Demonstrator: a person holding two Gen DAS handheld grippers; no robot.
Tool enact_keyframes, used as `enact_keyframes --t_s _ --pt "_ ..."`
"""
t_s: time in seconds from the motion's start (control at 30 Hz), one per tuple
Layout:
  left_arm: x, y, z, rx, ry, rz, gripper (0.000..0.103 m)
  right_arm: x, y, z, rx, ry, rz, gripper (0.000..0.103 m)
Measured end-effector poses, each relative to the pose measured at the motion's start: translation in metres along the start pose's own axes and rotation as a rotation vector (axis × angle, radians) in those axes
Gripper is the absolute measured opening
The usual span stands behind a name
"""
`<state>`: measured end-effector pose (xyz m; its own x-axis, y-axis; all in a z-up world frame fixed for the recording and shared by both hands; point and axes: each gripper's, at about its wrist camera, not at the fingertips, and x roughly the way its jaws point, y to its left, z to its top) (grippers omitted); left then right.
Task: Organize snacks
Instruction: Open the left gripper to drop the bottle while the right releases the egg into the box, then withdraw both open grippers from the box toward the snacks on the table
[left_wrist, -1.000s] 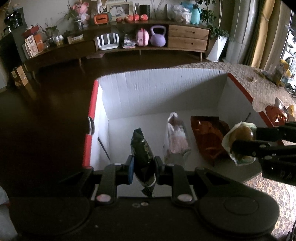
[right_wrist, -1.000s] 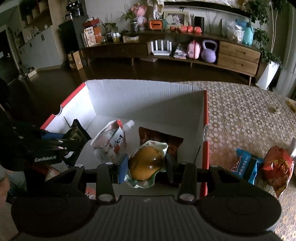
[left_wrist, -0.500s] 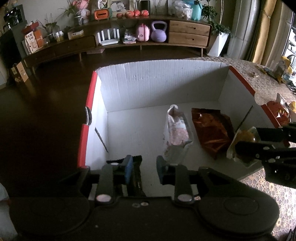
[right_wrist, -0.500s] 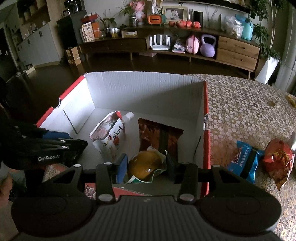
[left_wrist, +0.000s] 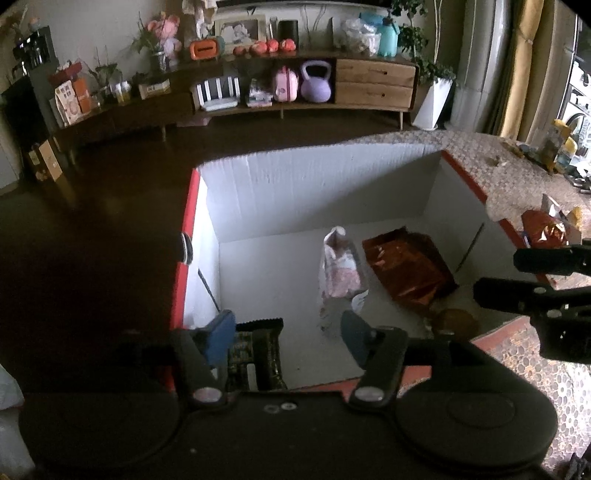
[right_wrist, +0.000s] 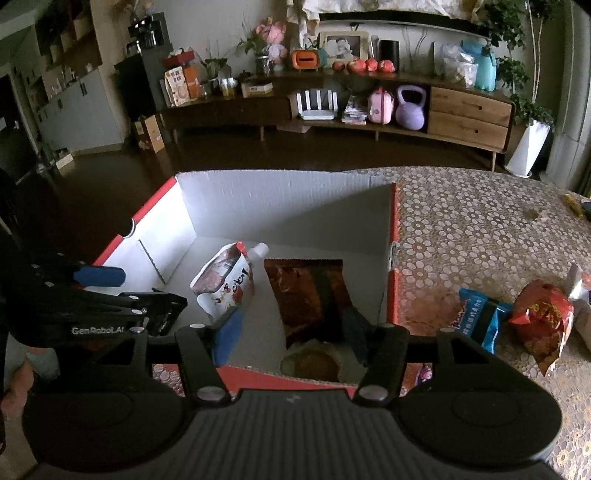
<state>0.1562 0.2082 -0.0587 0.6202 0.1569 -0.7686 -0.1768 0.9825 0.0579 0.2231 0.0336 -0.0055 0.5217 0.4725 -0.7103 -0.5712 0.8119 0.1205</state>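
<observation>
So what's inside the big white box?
Four snacks lie in the box: a dark packet, a spouted pouch, a reddish-brown bag and a round bun, partly hidden by the box's near wall.

In the box (left_wrist: 303, 192), the pouch (left_wrist: 338, 266) lies left of the flat packet (left_wrist: 406, 269).

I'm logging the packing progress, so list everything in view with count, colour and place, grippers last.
box: one, white inside with red edges, on the patterned table.
spout pouch: one, white and pink, on the box floor, near the middle.
brown packet: one, reddish brown, flat on the box floor, right of the pouch.
bun pack: one, clear wrap over golden brown, near right corner of the box.
dark packet: one, dark green-black, near left corner of the box.
blue packet: one, on the table outside the box.
red packet: one, on the table beside the blue one.
table: one, beige patterned.
left claw: jaws just opened, nothing gripped.
right claw: jaws just opened, nothing gripped.
</observation>
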Motion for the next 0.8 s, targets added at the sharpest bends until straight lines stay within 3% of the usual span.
enact_keyframes --t_s 0.13,0.3,0.8 --pt "-0.013 -0.005 0.001 0.010 -0.024 -0.004 0.065 -0.014 -0.002 -0.002 0.012 -0.021 0.006 0.069" --pt "-0.032 -0.013 0.002 0.020 -0.064 -0.012 0.079 -0.035 -0.006 -0.005 0.021 -0.054 0.004 0.078" --pt "-0.081 -0.059 0.003 0.077 -0.160 -0.059 0.098 -0.106 -0.034 -0.024 0.066 -0.152 -0.027 0.084"
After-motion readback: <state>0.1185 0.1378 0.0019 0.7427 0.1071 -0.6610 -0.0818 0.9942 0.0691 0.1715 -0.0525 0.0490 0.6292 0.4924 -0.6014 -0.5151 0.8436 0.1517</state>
